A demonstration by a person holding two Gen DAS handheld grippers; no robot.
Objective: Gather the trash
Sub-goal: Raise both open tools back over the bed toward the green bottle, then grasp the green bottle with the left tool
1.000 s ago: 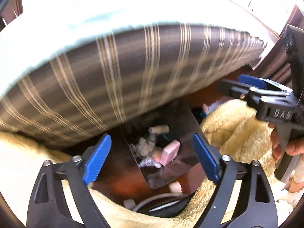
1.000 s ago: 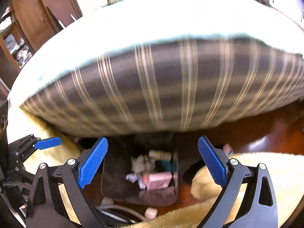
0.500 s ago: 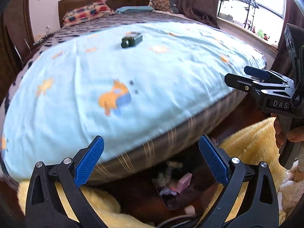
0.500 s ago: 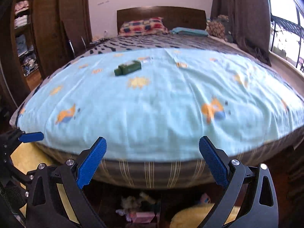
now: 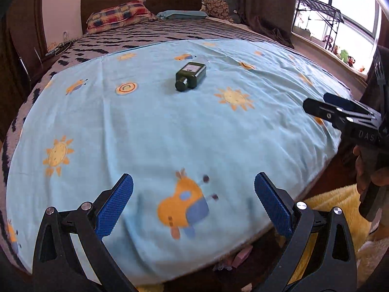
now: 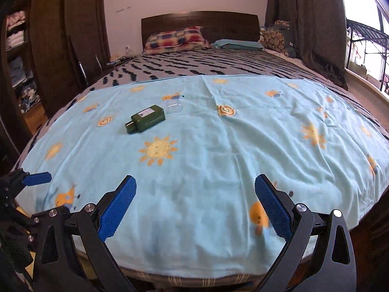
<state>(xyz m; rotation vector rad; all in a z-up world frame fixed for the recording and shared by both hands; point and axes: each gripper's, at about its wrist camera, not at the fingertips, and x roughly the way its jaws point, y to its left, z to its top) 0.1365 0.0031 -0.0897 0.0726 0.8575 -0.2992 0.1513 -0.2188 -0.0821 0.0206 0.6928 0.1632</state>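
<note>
Clearly the trash in question is the green bottle, which lies on its side on the light blue sheet spread over the foot half of the bed, its dark cap pointing toward the cameras. In the right wrist view the same bottle sits left of centre, and just beside its far end rests a small clear plastic piece, perhaps a cup or a lid; I cannot tell which. Nothing touches either item.

Both tools hang at the near edge of the bed, well apart from the bottle. The left tongs stand wide apart and hold nothing. The right tongs are likewise spread and empty, and their tip shows at the right side of the left wrist view, carried by the person's right hand.

By my reading, the step in hand is the approach to the bottle, with no grasp begun. The next move calls for a reach out over the sheet, with one pair of tongs set across the bottle's flat body, since the body looks broad against the gap. The soft bedding may give under pressure, so the closing should be level and firm. Below the bed edge, a little pink scrap shows on the floor beside a yellow rug.
</note>
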